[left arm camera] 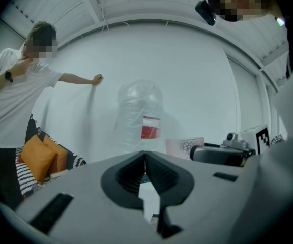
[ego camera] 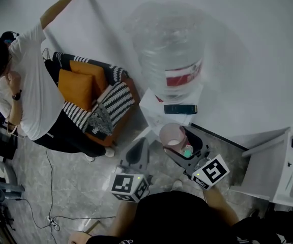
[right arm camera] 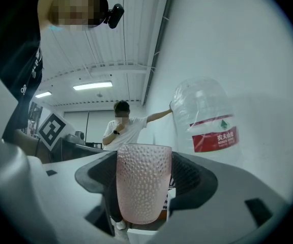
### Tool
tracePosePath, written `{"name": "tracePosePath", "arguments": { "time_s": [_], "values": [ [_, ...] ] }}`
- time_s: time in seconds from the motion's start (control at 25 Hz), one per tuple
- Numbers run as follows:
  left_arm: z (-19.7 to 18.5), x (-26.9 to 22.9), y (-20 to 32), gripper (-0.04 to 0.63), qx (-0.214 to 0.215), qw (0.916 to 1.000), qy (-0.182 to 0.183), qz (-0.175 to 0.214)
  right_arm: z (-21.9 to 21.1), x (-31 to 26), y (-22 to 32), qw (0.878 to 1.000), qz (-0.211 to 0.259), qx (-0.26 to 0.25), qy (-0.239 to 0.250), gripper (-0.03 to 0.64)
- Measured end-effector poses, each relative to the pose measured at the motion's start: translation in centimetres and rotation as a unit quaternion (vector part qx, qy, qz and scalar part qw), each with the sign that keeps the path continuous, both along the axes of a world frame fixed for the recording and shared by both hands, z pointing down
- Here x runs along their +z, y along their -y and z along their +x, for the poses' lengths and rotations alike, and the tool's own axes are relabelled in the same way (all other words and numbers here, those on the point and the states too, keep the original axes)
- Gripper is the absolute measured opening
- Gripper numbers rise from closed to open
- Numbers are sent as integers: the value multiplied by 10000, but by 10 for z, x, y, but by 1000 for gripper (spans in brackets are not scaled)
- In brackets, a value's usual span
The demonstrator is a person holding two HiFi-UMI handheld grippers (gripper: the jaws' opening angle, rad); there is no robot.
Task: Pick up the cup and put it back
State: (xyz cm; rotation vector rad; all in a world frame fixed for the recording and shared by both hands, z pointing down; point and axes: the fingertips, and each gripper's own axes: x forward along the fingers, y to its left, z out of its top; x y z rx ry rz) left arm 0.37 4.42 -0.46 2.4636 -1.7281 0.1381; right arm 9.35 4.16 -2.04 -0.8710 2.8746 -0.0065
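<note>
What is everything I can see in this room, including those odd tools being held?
cup: one, pink and dimpled, between the right gripper's jaws
water bottle: one, clear with a red label, on the stand
stand: one, white, against the wall
flat object: one, black, on the stand's top
armchair: one, orange, left of the stand
cushions: orange and striped, on the armchair
bystander: one, white T-shirt, hand on the wall
cabinet: one, white, far right
cables: dark, on the floor
left gripper: grey, jaws together, empty
right gripper: grey, clamped on the cup
</note>
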Motion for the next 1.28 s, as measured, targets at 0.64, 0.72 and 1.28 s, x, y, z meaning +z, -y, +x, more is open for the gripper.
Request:
{"name": "tracePosePath", "arguments": {
  "time_s": [0.64,0.72,1.28],
  "values": [
    [-58,33,63,12,-46,10000,30,69,-83,-4,43,9924,593,-962,-477,341],
    [-68,55,69,12,-79,10000,8,-11,-87,14,49,9944,450,-898,-317,341],
    [-93,295,87,12,-134,9994,-196,-234,-113,265,53,9936,-172,-1094,-225,341]
  ]
}}
